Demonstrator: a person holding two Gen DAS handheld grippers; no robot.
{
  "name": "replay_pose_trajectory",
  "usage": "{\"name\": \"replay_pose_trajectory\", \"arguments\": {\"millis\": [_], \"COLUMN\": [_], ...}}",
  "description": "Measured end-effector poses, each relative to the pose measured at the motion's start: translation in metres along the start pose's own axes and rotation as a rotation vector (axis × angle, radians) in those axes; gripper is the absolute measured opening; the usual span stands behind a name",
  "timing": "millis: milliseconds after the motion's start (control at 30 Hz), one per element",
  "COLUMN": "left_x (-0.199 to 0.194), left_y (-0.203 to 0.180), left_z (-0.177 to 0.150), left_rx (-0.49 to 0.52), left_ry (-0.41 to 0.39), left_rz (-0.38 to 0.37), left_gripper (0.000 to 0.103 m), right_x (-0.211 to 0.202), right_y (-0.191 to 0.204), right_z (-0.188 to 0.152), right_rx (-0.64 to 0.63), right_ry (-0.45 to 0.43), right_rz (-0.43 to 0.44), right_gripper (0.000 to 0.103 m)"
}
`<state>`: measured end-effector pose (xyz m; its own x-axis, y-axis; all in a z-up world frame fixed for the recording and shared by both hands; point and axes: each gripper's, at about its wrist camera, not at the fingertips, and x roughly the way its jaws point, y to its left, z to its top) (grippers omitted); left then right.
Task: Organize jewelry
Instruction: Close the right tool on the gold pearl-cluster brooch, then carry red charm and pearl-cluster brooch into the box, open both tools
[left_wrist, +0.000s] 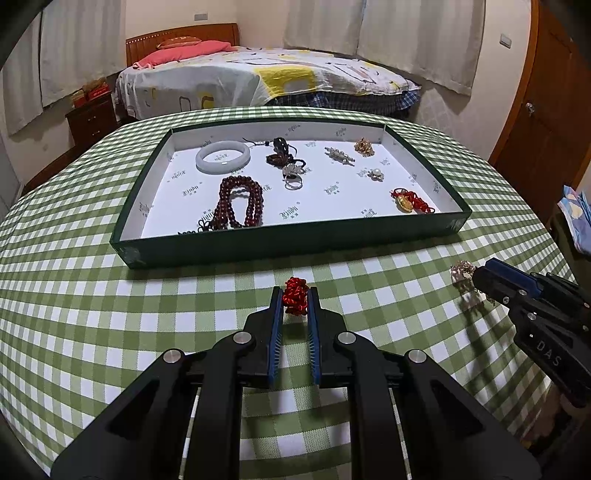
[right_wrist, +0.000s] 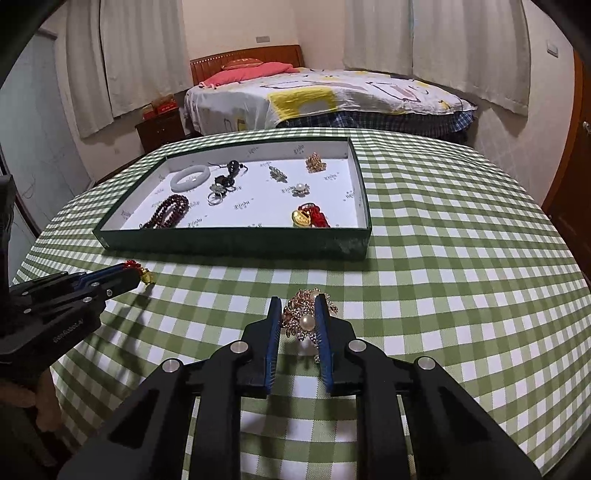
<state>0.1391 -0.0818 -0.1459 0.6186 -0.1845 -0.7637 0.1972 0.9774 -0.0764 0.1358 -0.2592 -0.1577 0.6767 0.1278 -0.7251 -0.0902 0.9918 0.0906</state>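
While my left claw (left_wrist: 295, 301) is clamped on a red knotted cord ornament (left_wrist: 295, 295), my right claw (right_wrist: 298, 314) is pressed together on a pearl brooch (right_wrist: 306, 317). Both pieces are low over the checked bench (left_wrist: 110, 295). At 12 o'clock from them stands the green tray (left_wrist: 295, 245), holding a white bangle (left_wrist: 222, 156) and dark red beads (left_wrist: 240, 201).

Two grippers (left_wrist: 294, 301) (right_wrist: 298, 314) — one tray (left_wrist: 295, 242)
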Motion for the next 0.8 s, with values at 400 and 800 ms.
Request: {"name": "replay_pose_trajectory", "arguments": {"millis": [400, 800], "left_x": [-0.018, -0.042], "left_y": [0.0, 0.004], "left_z": [0.012, 0.044], "left_rx": [0.012, -0.001], "left_ry": [-0.06, -0.145], "left_rz": [0.006, -0.006], "left_gripper": [0.013, 0.013], "right_x": [-0.015, -0.026], "right_y": [0.007, 0.018], "right_z": [0.015, 0.045], "right_rx": [0.003, -0.006], "right_ry": [-0.05, -0.127], "right_rz": [0.035, 0.085], "right_gripper": [0.019, 0.019]}}
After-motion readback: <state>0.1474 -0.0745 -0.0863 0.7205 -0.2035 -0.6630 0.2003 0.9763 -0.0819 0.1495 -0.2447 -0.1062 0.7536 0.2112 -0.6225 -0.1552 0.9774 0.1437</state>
